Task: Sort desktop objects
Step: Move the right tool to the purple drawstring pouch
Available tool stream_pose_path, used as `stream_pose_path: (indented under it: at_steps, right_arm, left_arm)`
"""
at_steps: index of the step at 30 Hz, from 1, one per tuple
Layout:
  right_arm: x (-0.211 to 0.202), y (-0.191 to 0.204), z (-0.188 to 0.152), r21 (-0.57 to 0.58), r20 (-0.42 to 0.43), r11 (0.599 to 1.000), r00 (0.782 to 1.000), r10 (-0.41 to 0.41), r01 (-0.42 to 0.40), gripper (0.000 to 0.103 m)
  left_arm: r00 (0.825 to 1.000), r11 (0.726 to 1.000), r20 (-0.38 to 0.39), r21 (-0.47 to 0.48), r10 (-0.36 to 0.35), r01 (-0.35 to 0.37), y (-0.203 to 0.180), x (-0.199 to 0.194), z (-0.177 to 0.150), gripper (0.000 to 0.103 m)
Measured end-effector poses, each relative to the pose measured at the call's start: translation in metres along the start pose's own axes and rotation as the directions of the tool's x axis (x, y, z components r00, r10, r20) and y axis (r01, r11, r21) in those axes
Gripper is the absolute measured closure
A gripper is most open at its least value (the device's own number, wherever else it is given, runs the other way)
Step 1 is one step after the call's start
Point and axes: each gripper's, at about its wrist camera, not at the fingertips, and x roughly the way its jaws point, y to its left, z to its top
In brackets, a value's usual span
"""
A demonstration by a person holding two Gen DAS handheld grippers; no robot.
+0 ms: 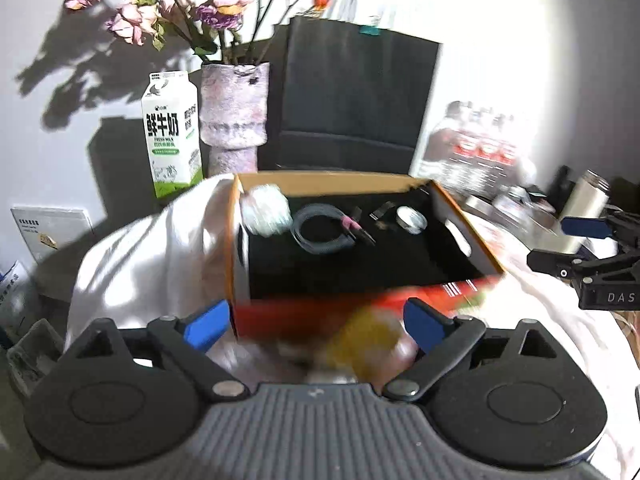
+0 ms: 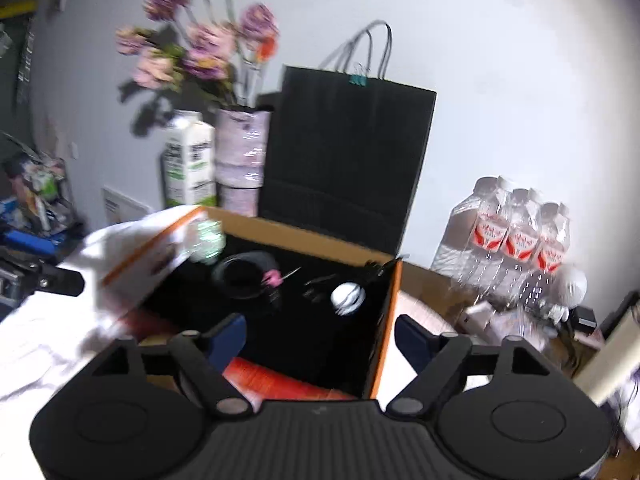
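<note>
Both grippers are spread wide and empty: the left gripper [image 1: 318, 322] sits before the open box's [image 1: 466, 216] near wall, the right gripper [image 2: 320, 336] just above it; a coiled cable [image 1: 322, 230] lies inside.

My left wrist view close before the open box [image 1: 360, 240], facing the wall, my right wrist view nearer its right corner, both sharing box [image 2: 280, 300] and black bag [image 2: 348, 148].

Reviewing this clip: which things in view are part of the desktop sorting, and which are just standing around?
Part of the job: cardboard box; inside it, coiled cable, white crumpled wad, small round tin; left gripper and right gripper, jaws open.

Standing around: milk carton, flower vase, black paper bag, water bottle pack.
</note>
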Motion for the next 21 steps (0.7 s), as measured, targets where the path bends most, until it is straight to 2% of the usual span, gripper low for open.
stream_pose_path:
  at_steps: [5, 7, 9, 11, 13, 14, 16, 18, 21]
  right_arm:
    - [-0.063, 0.019, -0.082, 0.089, 0.044, 0.994, 0.997, 0.056, -0.059, 0.017]
    - [-0.082, 0.029, -0.118, 0.146, 0.048, 0.989, 0.998, 0.032, -0.039, 0.014]
    - [-0.095, 0.041, -0.154, 0.176, 0.056, 0.984, 0.998, 0.011, -0.021, 0.008]
    - [-0.104, 0.052, -0.187, 0.184, 0.053, 0.983, 0.999, -0.005, -0.005, 0.008]
    - [-0.109, 0.060, -0.212, 0.196, 0.045, 0.980, 0.998, -0.040, 0.030, 0.008]
    - [-0.112, 0.064, -0.223, 0.196, 0.046, 0.979, 0.997, -0.063, 0.053, 0.008]
    - [-0.117, 0.073, -0.239, 0.193, 0.043, 0.977, 0.994, -0.105, 0.095, 0.008]
    - [-0.119, 0.080, -0.251, 0.180, 0.039, 0.978, 0.993, -0.114, 0.105, 0.008]
    - [-0.117, 0.087, -0.268, 0.159, 0.032, 0.980, 0.992, -0.125, 0.119, 0.008]
  left_arm:
    - [0.998, 0.998, 0.044, -0.022, -0.053, 0.054, -0.009, -0.044, -0.081, 0.002]
    - [0.996, 0.995, 0.069, -0.072, -0.061, 0.066, -0.009, -0.058, -0.114, 0.000]
    - [0.996, 0.993, 0.077, -0.108, -0.048, 0.056, -0.011, -0.068, -0.145, 0.000]
    - [0.998, 0.996, 0.067, -0.091, -0.002, 0.008, -0.015, -0.072, -0.171, 0.000]
    - [0.996, 0.994, 0.050, -0.080, 0.078, -0.074, -0.018, -0.071, -0.190, 0.000]
    - [0.995, 0.993, 0.041, -0.078, 0.096, -0.092, -0.018, -0.072, -0.200, 0.000]
    - [0.998, 0.994, 0.011, -0.082, 0.069, -0.068, -0.017, -0.073, -0.215, 0.000]
    - [0.999, 0.995, -0.002, -0.089, 0.034, -0.034, -0.013, -0.074, -0.226, 0.000]
    - [0.999, 0.995, -0.022, -0.089, 0.036, -0.038, -0.012, -0.068, -0.230, 0.000]
